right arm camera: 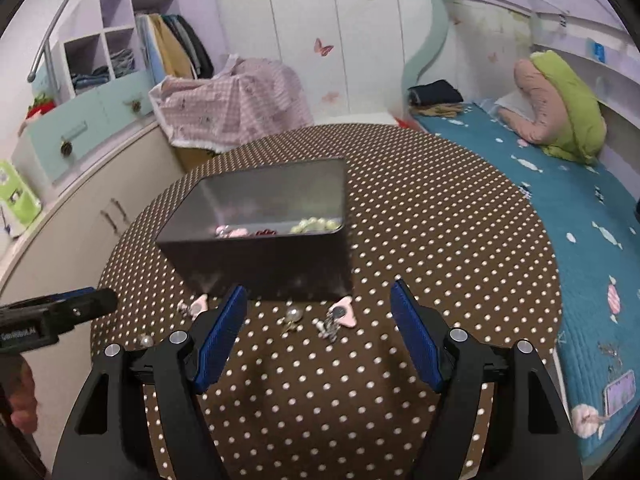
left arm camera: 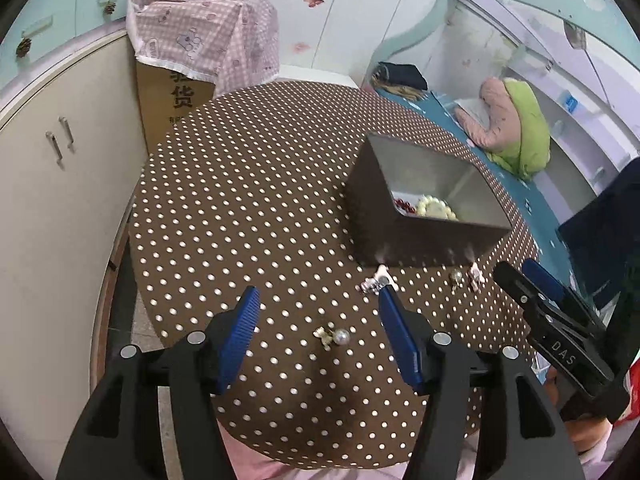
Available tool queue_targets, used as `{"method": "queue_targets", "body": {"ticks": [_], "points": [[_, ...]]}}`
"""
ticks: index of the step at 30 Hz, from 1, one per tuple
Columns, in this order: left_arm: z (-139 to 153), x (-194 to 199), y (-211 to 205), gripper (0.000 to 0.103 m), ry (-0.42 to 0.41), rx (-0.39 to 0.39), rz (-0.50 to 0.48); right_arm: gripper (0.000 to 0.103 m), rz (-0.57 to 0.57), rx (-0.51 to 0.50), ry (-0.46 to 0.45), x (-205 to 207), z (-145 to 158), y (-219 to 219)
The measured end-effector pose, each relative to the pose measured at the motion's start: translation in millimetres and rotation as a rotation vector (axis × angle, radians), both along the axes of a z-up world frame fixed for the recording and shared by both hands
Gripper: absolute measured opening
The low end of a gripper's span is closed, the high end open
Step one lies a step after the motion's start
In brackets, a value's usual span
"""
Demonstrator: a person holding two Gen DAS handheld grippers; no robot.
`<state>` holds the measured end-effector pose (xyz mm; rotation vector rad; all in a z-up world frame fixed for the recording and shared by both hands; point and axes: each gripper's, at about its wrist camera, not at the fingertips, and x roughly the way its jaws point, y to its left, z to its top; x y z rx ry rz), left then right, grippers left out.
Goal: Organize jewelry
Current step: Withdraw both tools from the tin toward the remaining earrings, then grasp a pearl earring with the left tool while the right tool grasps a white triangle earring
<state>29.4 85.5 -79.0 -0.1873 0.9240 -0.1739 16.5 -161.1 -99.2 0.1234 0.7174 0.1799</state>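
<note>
Two wrist views, both fisheye-warped at the edges. Left tongs [left arm camera: 318, 300] stand released, nothing between the pads; a pearl pin [left arm camera: 333, 336] lies on the cloth in the gap, untouched. Right tongs [right arm camera: 318, 300] also released, pads well apart, empty.

Hidden or unclear:
- Tin [right arm camera: 256, 236] interior only partly seen. Near wall blocks most of the floor. Visible inside: pale beads [left arm camera: 436, 208], red beads [left arm camera: 404, 205], and a pink item [right arm camera: 234, 233] too blurred to name.
- Clip [left arm camera: 376, 282] just in front of the tin is partly covered by the left tongs' right pad in the left view; shape hard to read.
- Second pearl piece [right arm camera: 293, 316] and a pink clip [right arm camera: 340, 316] lie near the tin's front wall, between the right pads. Fine detail smeared.
- Another pink clip [right arm camera: 196, 305] is partly behind the right tongs' left pad.
- A pearl [right arm camera: 146, 340] near the left edge is cut by the tongs' frame.
- Hand [right arm camera: 22, 400] at the left border, mostly out of frame.

Surface [left arm camera: 240, 200]: round, covered in brown cloth with white dots. Tin sits toward its far side; loose jewelry lies on the cloth in front of it.

Room: bed [right arm camera: 540, 208] with teal sheet to the right, green-pink pillow [right arm camera: 560, 104] on it. White cabinet [left arm camera: 60, 160] to the left. Checked pink cloth [left arm camera: 204, 32] draped over a carton [left arm camera: 172, 96]. Butterfly stickers [right arm camera: 323, 47] on the wardrobe doors.
</note>
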Motion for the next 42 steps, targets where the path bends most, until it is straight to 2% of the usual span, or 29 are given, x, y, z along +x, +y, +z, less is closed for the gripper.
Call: {"method": "queue_targets", "body": {"ticks": [4,7,11,12,13,14,18,21,25,27,29,31,35,38,39,40,41,42], "points": [[-9,4,-4,0.059,0.034,-0.008,0.01,0.072,0.012,-0.006,0.02,1,-4,4],[-13,2,-9,0.059,0.047,-0.006,-0.019,0.072,0.019,-0.009,0.038,3,-7,7],[-26,3,-13,0.057,0.084,0.02,-0.013,0.072,0.036,-0.009,0.055,5,-9,11],[-32,5,-14,0.052,0.108,0.022,-0.002,0.072,0.039,-0.012,0.056,5,-9,12],[-31,4,-16,0.05,0.078,0.043,0.006,0.072,0.045,-0.016,0.057,5,-9,14],[-32,4,-19,0.04,0.083,0.055,0.001,0.072,0.049,-0.018,0.057,5,-9,15],[-38,5,-28,0.017,0.061,0.12,-0.001,0.072,0.07,-0.023,0.06,6,-10,21],[-38,6,-29,0.017,0.054,0.128,-0.016,0.072,0.11,-0.018,0.061,8,-9,28],[-37,10,-16,0.017,0.07,0.062,-0.01,0.071,0.191,-0.015,0.071,10,-8,48],[-34,10,-8,0.017,0.065,0.062,0.005,0.071,0.233,-0.015,0.077,11,-10,59],[-32,10,0,0.017,0.064,0.041,0.016,0.067,0.267,-0.014,0.086,14,-11,69],[-29,10,6,0.017,0.053,0.029,0.025,0.058,0.306,-0.012,0.099,17,-13,80],[-22,11,16,0.017,0.03,0.009,0.036,0.056,0.325,-0.016,0.13,25,-22,96],[-19,13,23,0.017,0.019,-0.002,0.04,0.047,0.348,-0.01,0.159,30,-30,106],[-18,13,24,0.017,0.018,-0.004,0.042,0.044,0.343,-0.017,0.169,32,-33,110],[-18,14,25,0.017,0.016,-0.006,0.045,0.036,0.342,-0.03,0.156,32,-33,112],[-17,14,26,0.017,0.014,-0.006,0.047,0.035,0.342,-0.042,0.151,32,-33,114],[-17,15,27,0.017,0.011,-0.006,0.047,0.028,0.342,-0.043,0.149,33,-34,113]]}}
